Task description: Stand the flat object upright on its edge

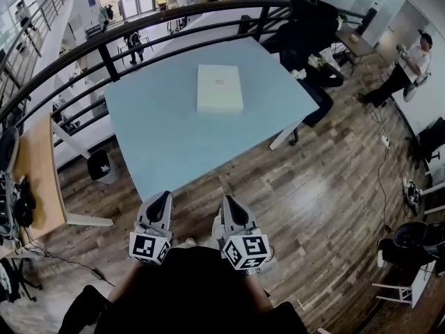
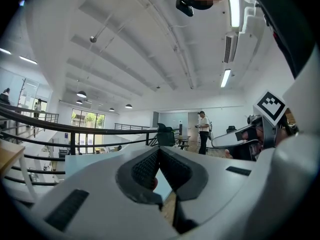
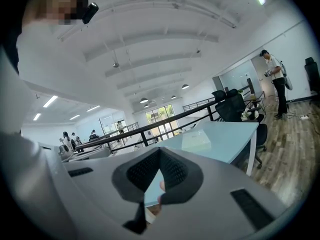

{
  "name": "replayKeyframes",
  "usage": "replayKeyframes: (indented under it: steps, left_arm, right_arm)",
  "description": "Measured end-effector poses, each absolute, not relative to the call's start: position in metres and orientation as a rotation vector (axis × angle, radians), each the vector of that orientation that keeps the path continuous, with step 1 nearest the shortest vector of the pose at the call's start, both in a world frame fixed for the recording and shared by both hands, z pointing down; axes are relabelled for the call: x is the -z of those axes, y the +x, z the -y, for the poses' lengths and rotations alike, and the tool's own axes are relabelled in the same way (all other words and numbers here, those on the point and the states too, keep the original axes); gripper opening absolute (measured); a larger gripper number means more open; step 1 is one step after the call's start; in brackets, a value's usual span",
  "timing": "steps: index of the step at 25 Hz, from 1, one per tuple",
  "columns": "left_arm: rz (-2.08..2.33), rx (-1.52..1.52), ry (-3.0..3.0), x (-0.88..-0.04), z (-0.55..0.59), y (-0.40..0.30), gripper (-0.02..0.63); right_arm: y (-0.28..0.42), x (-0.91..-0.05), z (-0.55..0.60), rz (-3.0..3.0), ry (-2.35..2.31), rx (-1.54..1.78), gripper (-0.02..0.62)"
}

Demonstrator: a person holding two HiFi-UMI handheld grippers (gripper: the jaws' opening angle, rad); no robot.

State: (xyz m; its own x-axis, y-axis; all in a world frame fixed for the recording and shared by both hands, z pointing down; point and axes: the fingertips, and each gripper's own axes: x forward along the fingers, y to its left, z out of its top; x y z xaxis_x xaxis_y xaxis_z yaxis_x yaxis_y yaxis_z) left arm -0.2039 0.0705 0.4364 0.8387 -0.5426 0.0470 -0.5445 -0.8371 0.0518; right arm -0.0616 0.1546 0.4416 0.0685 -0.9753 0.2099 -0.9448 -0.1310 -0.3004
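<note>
Approach stage: left tool, right tool closed empty; flat white box on counter well ahead, needing reach and opening.

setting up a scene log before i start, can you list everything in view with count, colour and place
box: 1, white, lying flat on the table, toward its far side
table: 1, light blue, centre
railing: 1, black, curving behind the table
office chair: at least 1, black, by the table's far right corner
desk: 1, wood-coloured, left edge
floor: dark wood planks, near and right
bystander: 1, white top, far right
left gripper: 1, grey, at the table's near edge, fingers together, empty
right gripper: 1, grey, beside the left one, fingers together, empty
</note>
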Motion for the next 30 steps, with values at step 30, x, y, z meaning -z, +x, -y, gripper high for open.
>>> replayKeyframes:
  steps: [30]
  left_arm:
    - [1.071, -0.063, 2.831, -0.434, 0.028, -0.085, 0.003]
  right_arm:
    - [0.077, -0.449, -0.044, -2.104, -2.136, 0.669, 0.008]
